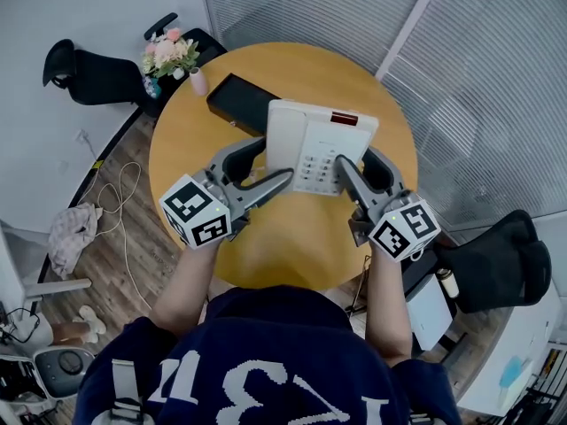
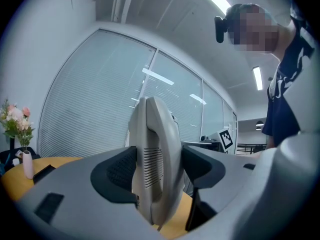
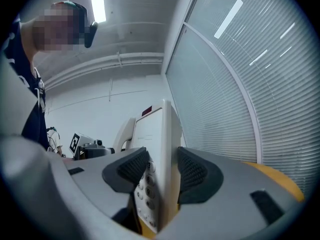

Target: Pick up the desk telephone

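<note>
The white desk telephone (image 1: 314, 140) hangs above the round wooden table (image 1: 266, 255), gripped from both sides. My left gripper (image 1: 276, 159) is shut on its left edge, where the handset (image 2: 152, 159) stands between the dark pads (image 2: 117, 171). My right gripper (image 1: 354, 156) is shut on the right edge beside the keypad. In the right gripper view the phone body (image 3: 160, 134) shows edge-on between the ribbed pads (image 3: 192, 174), with its buttons toward the left jaw. The red display strip (image 1: 345, 119) faces up at the far end.
A flat black object (image 1: 241, 103) lies on the table beyond the phone. A flower bunch (image 1: 168, 56) and a small pink vase (image 1: 198, 81) stand at the far left rim. Black chairs (image 1: 89, 73) (image 1: 500, 264) flank the table. Blinds cover the glass wall (image 1: 478, 78).
</note>
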A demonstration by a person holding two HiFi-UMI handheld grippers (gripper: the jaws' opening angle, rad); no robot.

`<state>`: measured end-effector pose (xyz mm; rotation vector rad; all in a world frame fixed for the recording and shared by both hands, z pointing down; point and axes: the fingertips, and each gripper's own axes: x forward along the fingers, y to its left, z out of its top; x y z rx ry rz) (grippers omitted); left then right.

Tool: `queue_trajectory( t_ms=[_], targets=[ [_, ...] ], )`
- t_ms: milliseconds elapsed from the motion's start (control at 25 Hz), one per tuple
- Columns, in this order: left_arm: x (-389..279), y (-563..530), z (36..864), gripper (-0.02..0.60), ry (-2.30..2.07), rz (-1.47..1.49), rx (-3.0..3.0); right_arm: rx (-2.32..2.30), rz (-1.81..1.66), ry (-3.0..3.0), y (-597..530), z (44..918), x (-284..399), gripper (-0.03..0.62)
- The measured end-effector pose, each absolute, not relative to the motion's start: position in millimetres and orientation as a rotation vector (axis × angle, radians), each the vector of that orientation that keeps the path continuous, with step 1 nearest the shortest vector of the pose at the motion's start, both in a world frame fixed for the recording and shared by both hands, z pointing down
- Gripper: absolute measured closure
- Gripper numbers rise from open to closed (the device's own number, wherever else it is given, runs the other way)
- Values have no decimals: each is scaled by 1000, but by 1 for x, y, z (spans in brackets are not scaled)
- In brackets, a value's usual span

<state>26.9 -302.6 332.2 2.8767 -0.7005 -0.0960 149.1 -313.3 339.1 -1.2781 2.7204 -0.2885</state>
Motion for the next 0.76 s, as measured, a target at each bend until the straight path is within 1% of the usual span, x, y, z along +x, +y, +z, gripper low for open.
queue_trajectory(
  t_ms=[760],
  targets=[
    [24,-300,322,284,-699,-107,2878,-1277,-304,2684,-308,330,148,387]
  ],
)
